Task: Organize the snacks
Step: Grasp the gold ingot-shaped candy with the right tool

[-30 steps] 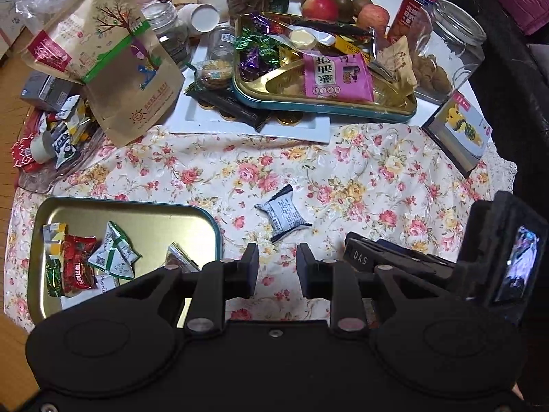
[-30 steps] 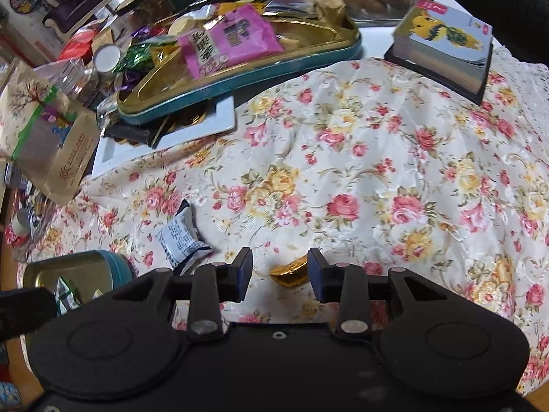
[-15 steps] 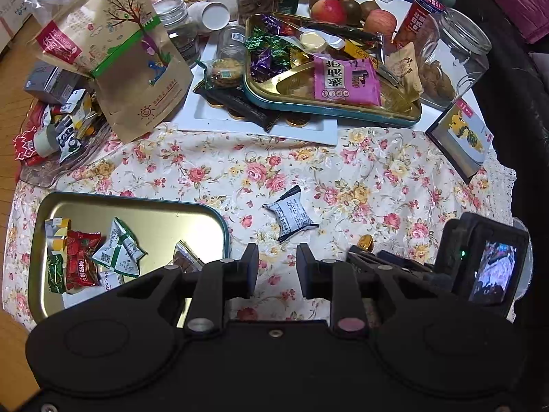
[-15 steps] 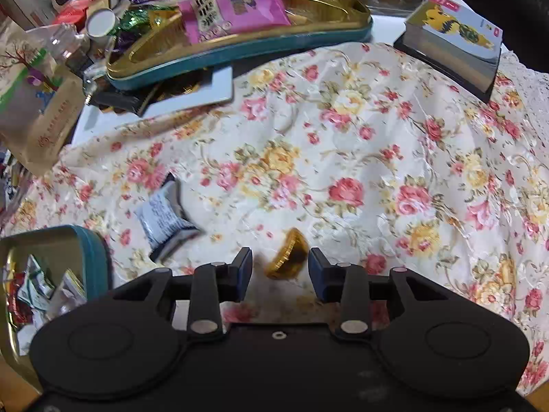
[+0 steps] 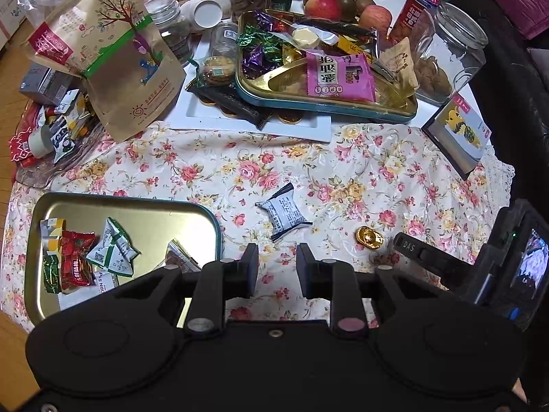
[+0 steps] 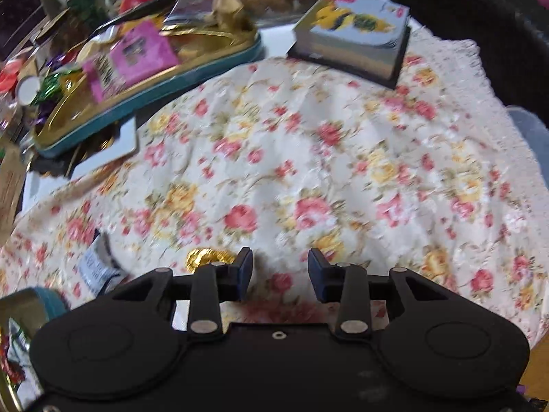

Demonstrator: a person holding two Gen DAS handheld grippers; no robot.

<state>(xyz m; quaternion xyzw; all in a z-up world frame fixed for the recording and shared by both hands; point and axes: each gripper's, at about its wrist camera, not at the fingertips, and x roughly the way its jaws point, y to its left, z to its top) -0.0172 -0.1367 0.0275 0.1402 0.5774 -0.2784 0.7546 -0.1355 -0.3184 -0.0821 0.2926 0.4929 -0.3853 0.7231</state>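
Note:
A gold ingot-shaped candy (image 5: 369,237) lies on the floral cloth; in the right wrist view it (image 6: 206,258) sits just left of my right gripper's left finger. A white and black snack packet (image 5: 284,213) lies ahead of my left gripper (image 5: 277,266), which is open and empty. A gold tray (image 5: 144,213) at the near left holds several wrapped snacks. My right gripper (image 6: 279,271) is open and empty, and its body shows at the right of the left wrist view (image 5: 432,257).
A teal-rimmed gold tray (image 5: 329,104) full of candies stands at the back. A brown paper bag (image 5: 113,51), jars (image 5: 446,48), apples and a card box (image 5: 459,134) crowd the back and right. The table edge is at the right.
My right gripper has drawn back and to the right, so the gold candy now lies outside its jaws, left of them. The left gripper has risen a little.

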